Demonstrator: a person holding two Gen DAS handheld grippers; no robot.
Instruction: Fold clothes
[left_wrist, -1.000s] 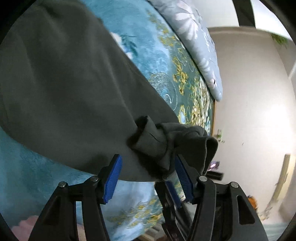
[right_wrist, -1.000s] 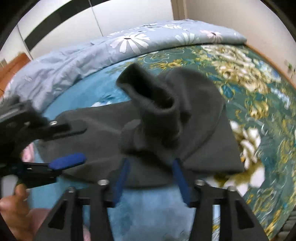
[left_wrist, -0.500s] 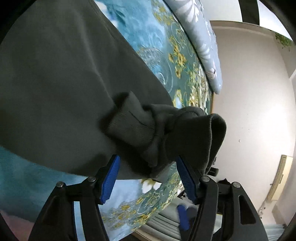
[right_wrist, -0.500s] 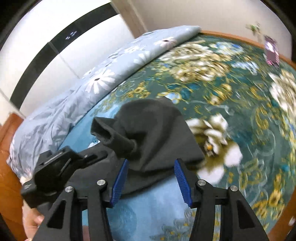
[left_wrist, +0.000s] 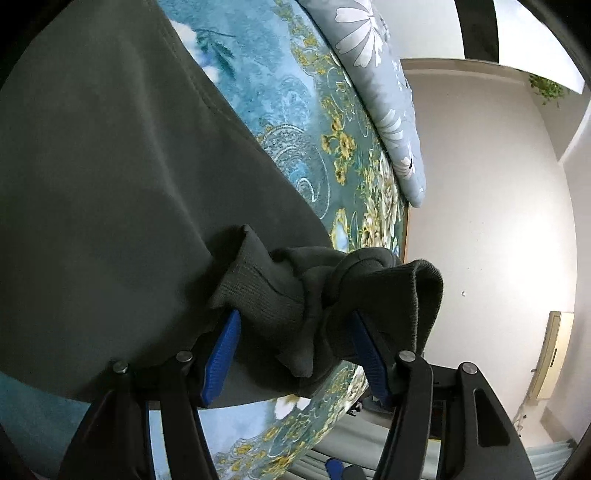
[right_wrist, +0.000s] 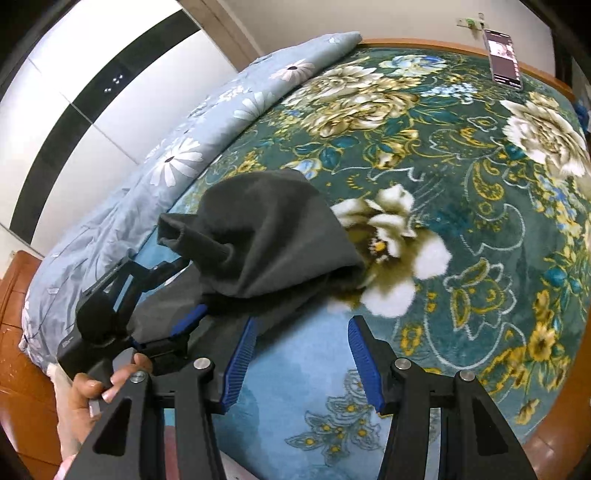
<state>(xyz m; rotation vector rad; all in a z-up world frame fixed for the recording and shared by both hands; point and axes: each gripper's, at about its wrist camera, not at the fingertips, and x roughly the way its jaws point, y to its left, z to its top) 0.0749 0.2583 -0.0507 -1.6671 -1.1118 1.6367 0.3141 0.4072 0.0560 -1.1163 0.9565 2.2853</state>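
A dark grey garment lies spread on a teal floral blanket. Its bunched end with a ribbed cuff sits between the blue pads of my left gripper, whose jaws stand wide apart around it. In the right wrist view the same bunched end rises over the blanket, with the left gripper under it at the left. My right gripper is open and empty, just in front of the garment's edge.
A light blue quilt with white daisies lies along the far side of the bed. A phone lies near the far wooden bed edge. A wooden headboard is at the left.
My right gripper has pulled back off the bunched garment end and now holds nothing. The left gripper has moved in around that end. The right view has swung toward the bed's far corner.
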